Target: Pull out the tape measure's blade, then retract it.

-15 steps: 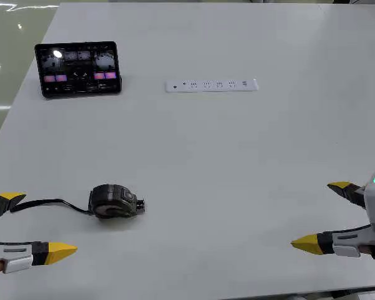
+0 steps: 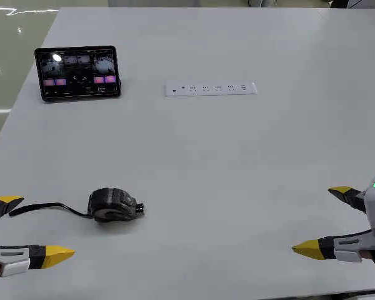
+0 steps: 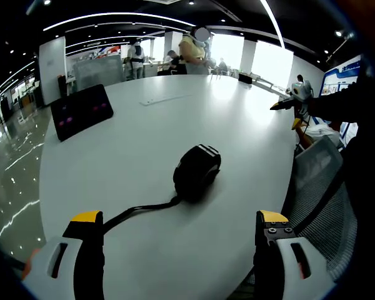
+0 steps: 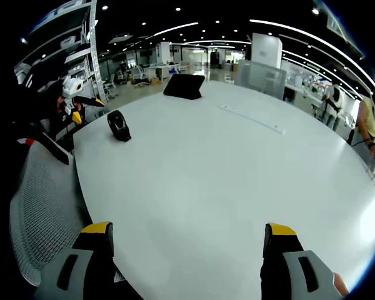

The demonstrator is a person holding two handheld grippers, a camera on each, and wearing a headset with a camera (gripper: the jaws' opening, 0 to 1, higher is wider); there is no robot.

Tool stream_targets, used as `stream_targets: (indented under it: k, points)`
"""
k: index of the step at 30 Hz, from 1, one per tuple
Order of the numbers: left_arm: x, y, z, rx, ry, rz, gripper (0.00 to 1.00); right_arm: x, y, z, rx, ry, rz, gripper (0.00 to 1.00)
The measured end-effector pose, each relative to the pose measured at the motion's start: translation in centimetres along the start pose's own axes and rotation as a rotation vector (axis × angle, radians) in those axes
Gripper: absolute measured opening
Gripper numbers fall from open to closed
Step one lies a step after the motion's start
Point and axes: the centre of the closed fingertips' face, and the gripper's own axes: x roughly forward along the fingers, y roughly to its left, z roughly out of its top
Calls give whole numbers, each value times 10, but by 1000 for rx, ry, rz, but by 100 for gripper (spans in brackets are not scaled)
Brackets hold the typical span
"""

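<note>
**Head view.** The tape measure rests on the white desk near its front left edge, with the blade wound in. Its black cord trails left and ends between the jaws of the left hand-held gripper. These jaws are spread wide and grip nothing, and they stand near the case without touching it. The right hand-held gripper, also wide and empty, is well apart at the front right, with open desk between it and the tape measure. A tablet stands propped at the far left, and a power strip lies flat at the far centre.
</note>
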Motion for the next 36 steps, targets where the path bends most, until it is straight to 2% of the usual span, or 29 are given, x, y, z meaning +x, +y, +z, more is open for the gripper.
stream_targets:
  k: [6, 12, 14, 17, 27, 33, 36]
  points:
    - [-1, 1, 3, 11, -12, -1, 99, 0, 0, 1, -4, -5, 2, 99]
    - [2, -1, 5, 29, 4, -25, 99, 3, 0, 7, -23, 4, 11, 99]
    - [4, 0, 7, 50, 9, -31, 99, 4, 2, 10, -22, 3, 30, 99]
    - [6, 1, 10, 86, 25, -45, 99, 6, 4, 17, -41, -2, 34, 99]
    - [16, 2, 29, 201, 70, -113, 99, 20, 10, 45, -110, -31, 75, 99]
    - [28, -6, 38, 284, 98, -168, 99, 30, 14, 54, -147, -19, 95, 99]
    - [35, -11, 37, 323, 129, -211, 99, 35, 16, 60, -160, -17, 104, 99]
